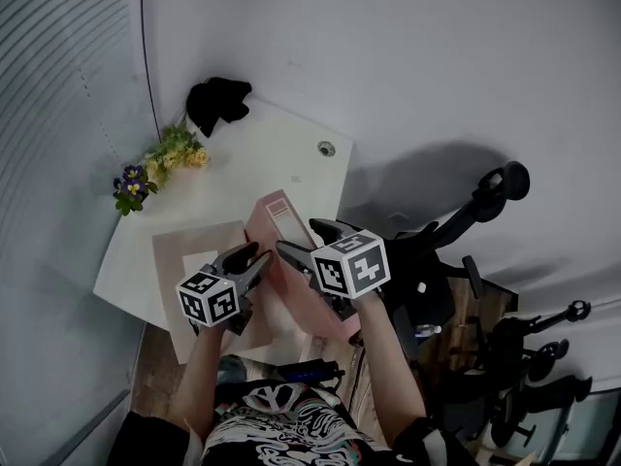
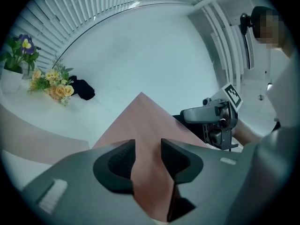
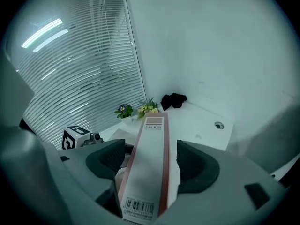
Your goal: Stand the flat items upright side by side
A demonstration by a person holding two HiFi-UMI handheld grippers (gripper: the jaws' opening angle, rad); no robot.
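Observation:
A pink file box [image 1: 275, 223] with a white labelled spine [image 3: 149, 165] hangs tilted over the near part of the white table [image 1: 254, 153], held from both sides. My left gripper [image 1: 254, 263] is shut on its pink panel [image 2: 140, 121], and both pads touch the panel. My right gripper [image 1: 309, 242] straddles the near end of the spine and is shut on it, jaws wide. A second flat item, a beige folder [image 1: 189, 250], lies flat on the table under the left gripper. The box's lower end is hidden behind the grippers.
Yellow flowers [image 1: 173, 151], a small pot of purple flowers [image 1: 131, 188] and a black object [image 1: 218, 101] stand along the table's far left side. A round cable hole [image 1: 326, 149] marks its far right corner. A black office chair [image 1: 456, 231] stands at the right.

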